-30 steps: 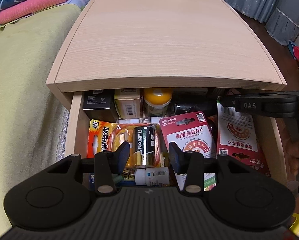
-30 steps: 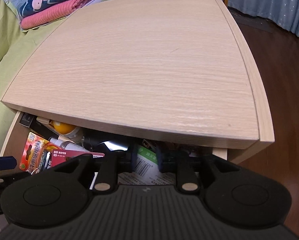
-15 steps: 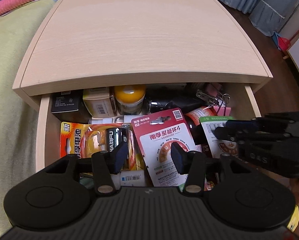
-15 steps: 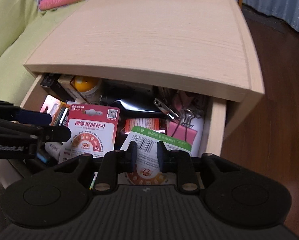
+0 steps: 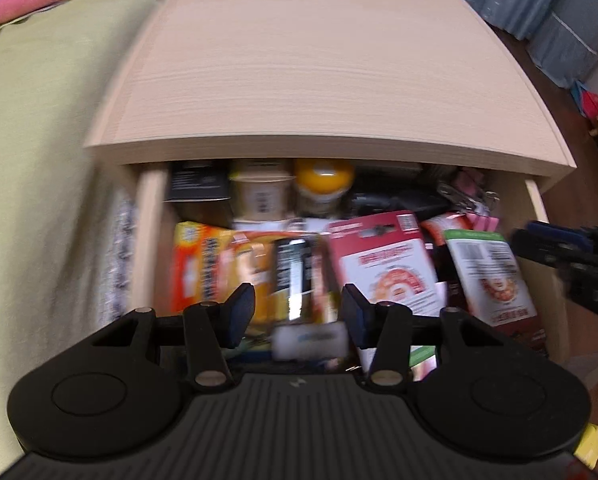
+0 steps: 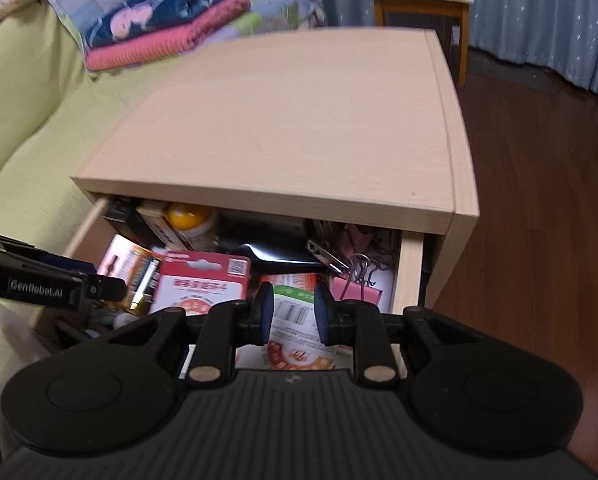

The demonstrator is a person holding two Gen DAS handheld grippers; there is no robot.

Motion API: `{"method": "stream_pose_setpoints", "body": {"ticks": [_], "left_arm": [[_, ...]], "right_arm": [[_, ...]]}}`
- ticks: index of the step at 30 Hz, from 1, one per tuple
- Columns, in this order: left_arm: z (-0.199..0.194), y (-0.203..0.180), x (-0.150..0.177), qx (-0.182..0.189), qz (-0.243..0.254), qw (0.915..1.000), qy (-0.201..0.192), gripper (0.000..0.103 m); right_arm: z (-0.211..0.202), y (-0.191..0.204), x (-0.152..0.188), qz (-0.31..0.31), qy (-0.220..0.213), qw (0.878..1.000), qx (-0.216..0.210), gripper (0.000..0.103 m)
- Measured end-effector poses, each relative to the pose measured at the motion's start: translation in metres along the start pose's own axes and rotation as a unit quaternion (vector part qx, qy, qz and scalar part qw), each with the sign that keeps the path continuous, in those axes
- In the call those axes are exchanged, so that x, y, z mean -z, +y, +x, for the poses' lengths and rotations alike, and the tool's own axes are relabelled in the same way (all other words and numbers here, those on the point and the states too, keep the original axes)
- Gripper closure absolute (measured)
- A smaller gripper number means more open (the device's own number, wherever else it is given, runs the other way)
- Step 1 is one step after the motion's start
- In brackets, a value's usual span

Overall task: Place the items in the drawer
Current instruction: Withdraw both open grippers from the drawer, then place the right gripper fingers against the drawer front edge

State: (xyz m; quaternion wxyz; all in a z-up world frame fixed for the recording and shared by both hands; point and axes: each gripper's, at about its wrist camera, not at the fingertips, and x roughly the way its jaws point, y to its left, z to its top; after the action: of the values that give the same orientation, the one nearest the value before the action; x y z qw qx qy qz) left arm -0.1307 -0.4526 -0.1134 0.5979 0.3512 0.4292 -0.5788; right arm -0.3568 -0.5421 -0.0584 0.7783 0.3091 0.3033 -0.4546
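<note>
Bedroom setting: pale wood nightstand (image 6: 299,120) beside a bed with green cover (image 6: 15,100), dark wood floor (image 6: 539,200).

Drawer (image 5: 149,240), pulled open, crowded. Contents: orange battery pack (image 5: 215,268), red card pack (image 5: 383,264), green-topped card pack (image 5: 487,272), yellow-capped jar (image 5: 323,176) at the back.

Left gripper (image 5: 297,312): above the drawer's front, jaws spread wide, holding nothing. Left wrist view is motion-blurred; labels unreadable.

Right gripper (image 6: 293,312): above the green-topped pack, jaws parted with a narrow gap, empty.

Right wrist view only: pink binder clips (image 6: 359,288) in the right rear corner, folded clothes (image 6: 167,28) on the bed, wooden chair (image 6: 419,0), blue curtain (image 6: 539,12).
</note>
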Motion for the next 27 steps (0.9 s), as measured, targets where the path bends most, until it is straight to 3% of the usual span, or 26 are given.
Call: {"method": "stream_pose_setpoints", "body": {"ticks": [6,12,16,19,27], "left_arm": [[-0.032,0.044,0.009,0.018,-0.032,0.9992,-0.017,0.05],[-0.05,0.064,0.027,-0.02,-0.024,0.9991,-0.027,0.05],[-0.048,0.072,0.033,-0.032,-0.032,0.9986,-0.027,0.05],[-0.031,0.072,0.027,-0.038,-0.03,0.9988,-0.009,0.05],[0.005,0.07,0.023,-0.044,-0.021,0.9982,0.035,0.051]], "right_arm": [[-0.042,0.012,0.025,0.028,-0.028,0.999,0.028,0.082],[-0.065,0.01,0.048,0.054,-0.049,0.996,0.041,0.082],[-0.06,-0.011,0.048,0.043,-0.025,0.997,0.059,0.08],[-0.054,-0.032,0.038,0.031,-0.004,0.997,0.073,0.071],[-0.021,-0.043,0.039,0.042,0.056,0.995,0.067,0.071]]}}
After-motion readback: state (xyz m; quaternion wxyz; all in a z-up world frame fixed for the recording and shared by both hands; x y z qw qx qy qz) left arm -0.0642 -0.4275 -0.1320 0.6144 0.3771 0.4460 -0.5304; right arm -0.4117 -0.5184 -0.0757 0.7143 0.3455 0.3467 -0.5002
